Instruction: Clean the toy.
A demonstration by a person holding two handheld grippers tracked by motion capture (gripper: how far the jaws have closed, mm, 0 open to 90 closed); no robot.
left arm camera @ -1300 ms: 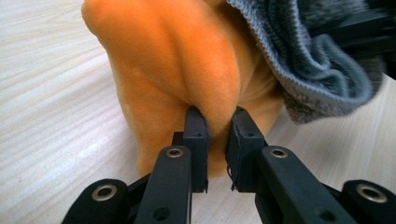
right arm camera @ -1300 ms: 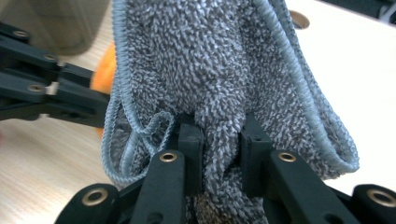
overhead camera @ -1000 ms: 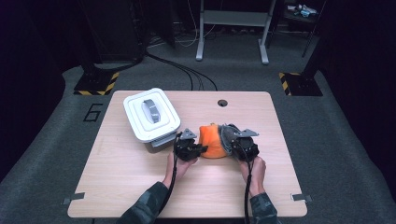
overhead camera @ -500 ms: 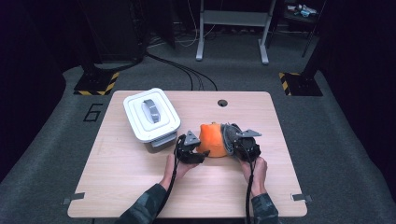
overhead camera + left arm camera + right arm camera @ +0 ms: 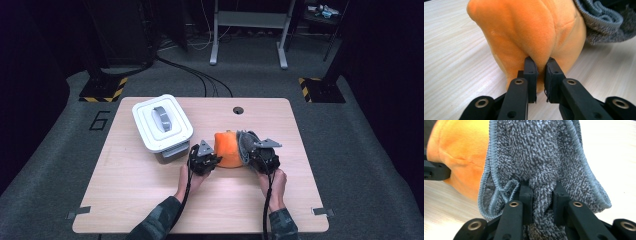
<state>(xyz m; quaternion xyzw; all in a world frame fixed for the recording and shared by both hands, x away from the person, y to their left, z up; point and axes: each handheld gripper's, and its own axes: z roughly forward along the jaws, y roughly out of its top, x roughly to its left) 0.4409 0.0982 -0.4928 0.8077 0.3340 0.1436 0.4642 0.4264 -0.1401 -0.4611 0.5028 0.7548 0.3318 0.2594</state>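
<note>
Fuzzy orange fleece (image 5: 529, 32), looped grey terry (image 5: 541, 157)

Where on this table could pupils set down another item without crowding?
Free: the table's right part past the grey cloth, and the front strip. Crowded: the middle, where the orange cloth lies beside the white box.

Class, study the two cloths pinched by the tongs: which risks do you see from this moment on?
1. The left tongs pinch only a small fold of the orange cloth; it may slip free on a pull.
2. The orange cloth and the grey towel lie pressed together, so moving one may drag the other.
3. The towel's looped edge trim hangs beside the right tongs and might snag on them.
</note>
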